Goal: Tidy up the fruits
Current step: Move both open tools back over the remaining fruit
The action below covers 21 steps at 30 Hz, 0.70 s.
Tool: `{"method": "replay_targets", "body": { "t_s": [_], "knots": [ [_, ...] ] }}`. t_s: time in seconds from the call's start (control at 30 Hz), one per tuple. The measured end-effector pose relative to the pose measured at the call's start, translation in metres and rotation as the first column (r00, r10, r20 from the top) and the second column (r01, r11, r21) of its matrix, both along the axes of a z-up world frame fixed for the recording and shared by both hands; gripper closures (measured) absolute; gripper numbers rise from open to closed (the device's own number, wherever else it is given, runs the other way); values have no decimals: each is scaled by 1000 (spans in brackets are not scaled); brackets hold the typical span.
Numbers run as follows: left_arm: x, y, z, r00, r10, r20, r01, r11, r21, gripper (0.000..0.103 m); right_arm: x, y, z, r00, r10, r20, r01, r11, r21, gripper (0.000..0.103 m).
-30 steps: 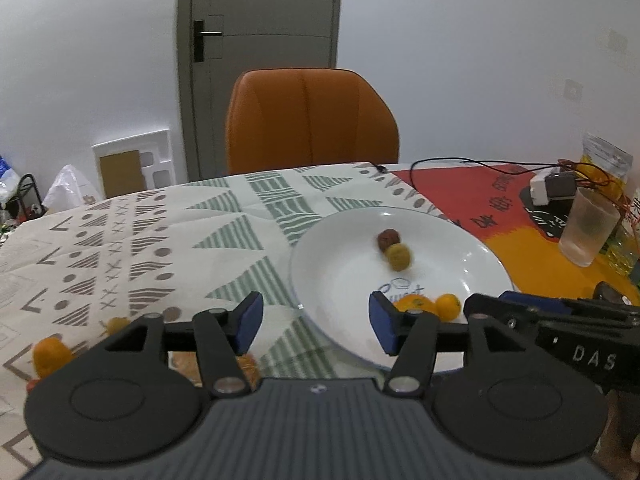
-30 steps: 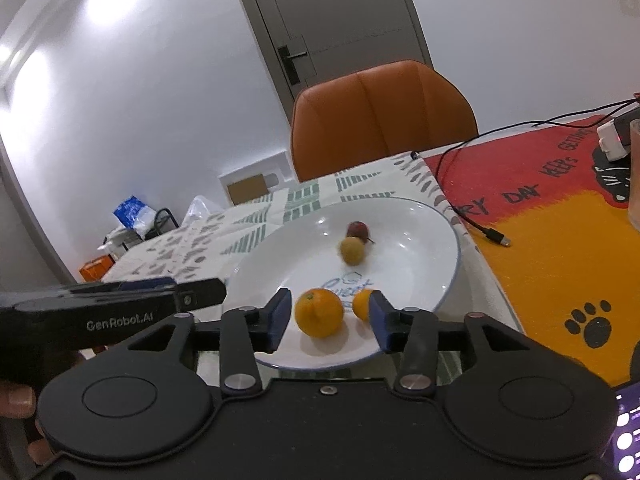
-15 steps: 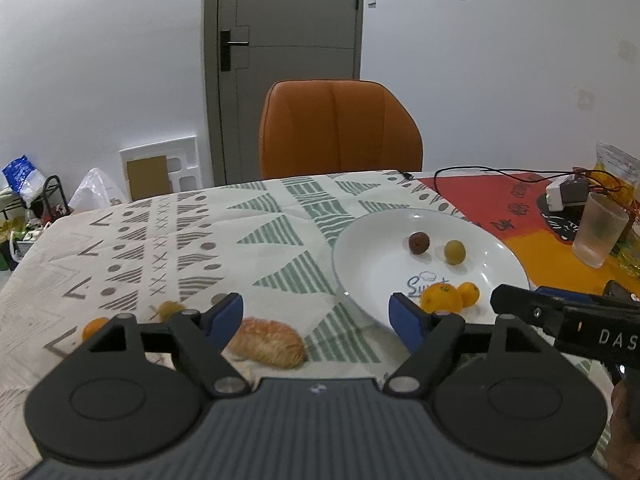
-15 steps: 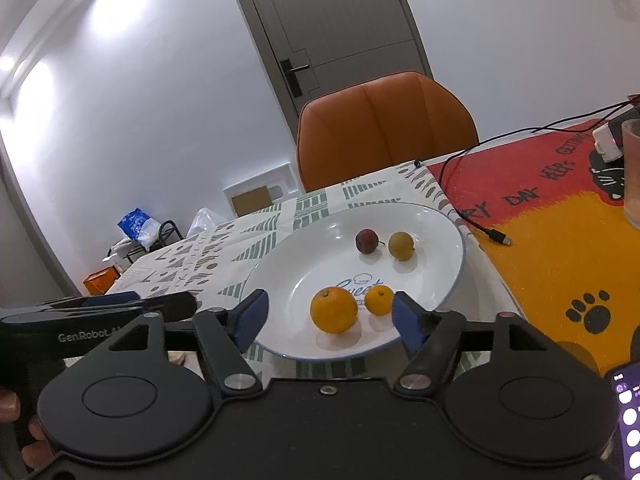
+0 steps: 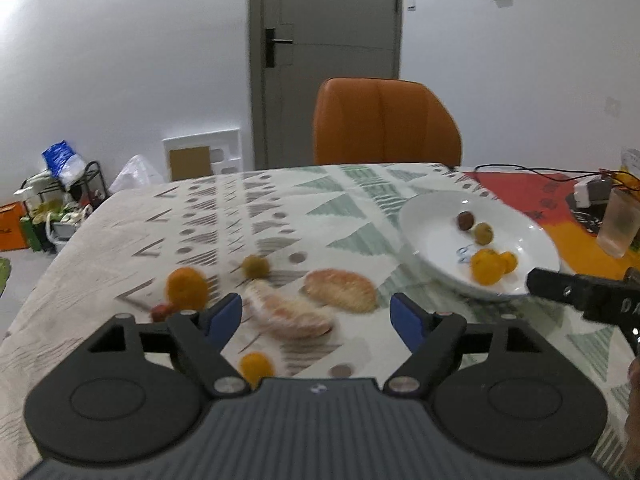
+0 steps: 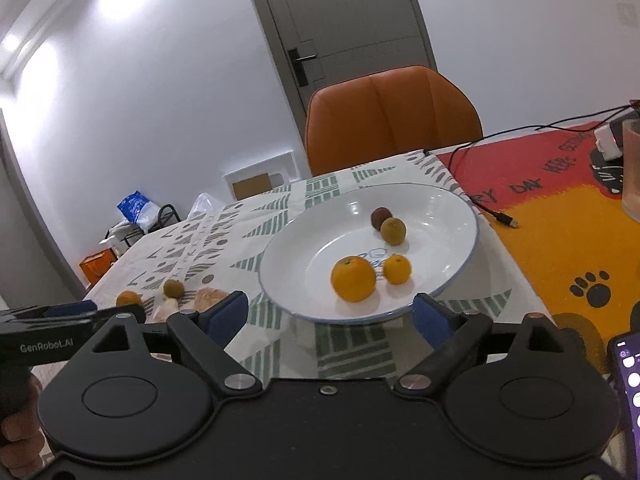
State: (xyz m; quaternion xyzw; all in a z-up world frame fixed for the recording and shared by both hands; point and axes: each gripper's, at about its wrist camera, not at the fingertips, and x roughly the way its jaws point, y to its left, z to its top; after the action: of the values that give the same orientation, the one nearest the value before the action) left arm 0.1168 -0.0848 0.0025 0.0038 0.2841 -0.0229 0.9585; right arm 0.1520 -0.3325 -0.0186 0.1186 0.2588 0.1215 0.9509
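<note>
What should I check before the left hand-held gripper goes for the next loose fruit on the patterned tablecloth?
1. Left hand-held gripper open, empty: ok.
2. Right hand-held gripper open, empty: ok.
3. Peeled pinkish citrus segment between the left fingers: ok, though blurred.
4. White round plate has spare room: ok.
5. Four fruits already on the plate, including the large orange: ok.
6. Whether the small red fruit is reachable: cannot tell.
</note>
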Motion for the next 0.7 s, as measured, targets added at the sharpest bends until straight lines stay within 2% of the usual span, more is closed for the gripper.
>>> {"method": "replay_targets", "body": {
  "t_s": [0.33, 0.7],
  "knots": [
    [-8, 41, -16, 996, 82, -20, -83, 996, -43, 23, -2, 28, 2, 997, 72, 6, -72, 997, -43, 14],
    [-5, 57, -33, 994, 102, -44, -105, 992, -63, 26, 9, 50, -2, 992, 125, -14, -126, 990, -67, 19]
  ]
}}
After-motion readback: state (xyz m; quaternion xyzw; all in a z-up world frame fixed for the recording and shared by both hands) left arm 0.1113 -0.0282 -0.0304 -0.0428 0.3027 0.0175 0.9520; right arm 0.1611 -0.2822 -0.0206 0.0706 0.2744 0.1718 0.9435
